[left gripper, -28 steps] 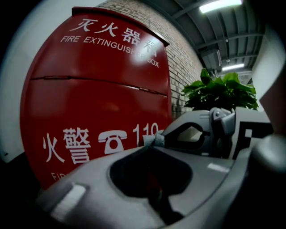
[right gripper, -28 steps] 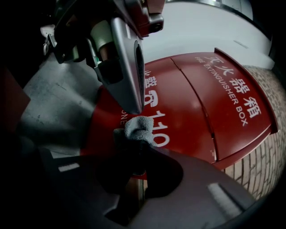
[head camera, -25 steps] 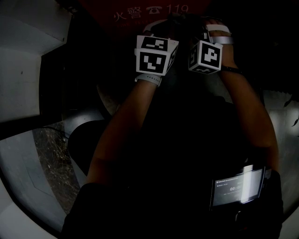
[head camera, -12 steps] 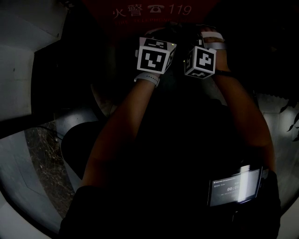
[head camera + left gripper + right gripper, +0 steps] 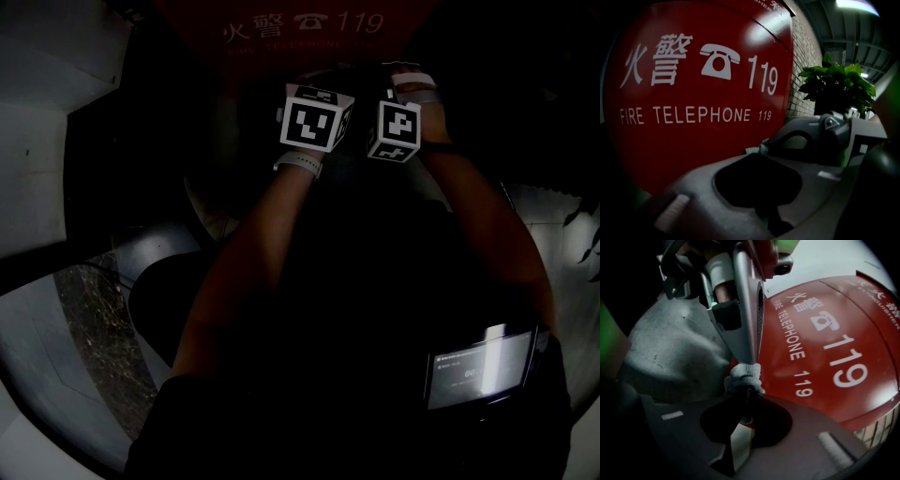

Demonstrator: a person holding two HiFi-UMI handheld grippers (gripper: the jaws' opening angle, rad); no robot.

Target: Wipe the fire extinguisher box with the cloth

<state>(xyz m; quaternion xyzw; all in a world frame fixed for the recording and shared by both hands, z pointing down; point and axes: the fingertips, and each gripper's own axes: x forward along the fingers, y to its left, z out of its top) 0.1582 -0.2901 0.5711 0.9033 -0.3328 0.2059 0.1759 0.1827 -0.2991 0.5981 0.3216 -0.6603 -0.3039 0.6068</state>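
The red fire extinguisher box [image 5: 693,84], with white "119" print, fills the left gripper view and stands just behind both grippers [image 5: 834,333]. A small grey-white cloth [image 5: 744,376] is bunched between the two grippers. My left gripper [image 5: 761,149] is shut, with a scrap of cloth [image 5: 753,150] at its tip. In the right gripper view its thin jaws come down onto the cloth from above. My right gripper [image 5: 746,391] is shut on the same cloth from below. In the dark head view only the marker cubes show, left [image 5: 312,119] and right [image 5: 396,128], close together under the box [image 5: 281,28].
A leafy potted plant [image 5: 836,86] stands right of the box beside a brick wall [image 5: 804,56]. A pale wall panel [image 5: 37,141] is on the left and marble floor [image 5: 103,328] lies below. A lit screen [image 5: 478,370] hangs at the person's waist.
The two marker cubes have drawn slightly closer together, the right one drifting left and a little down. Both hands stay raised in front of the red box.
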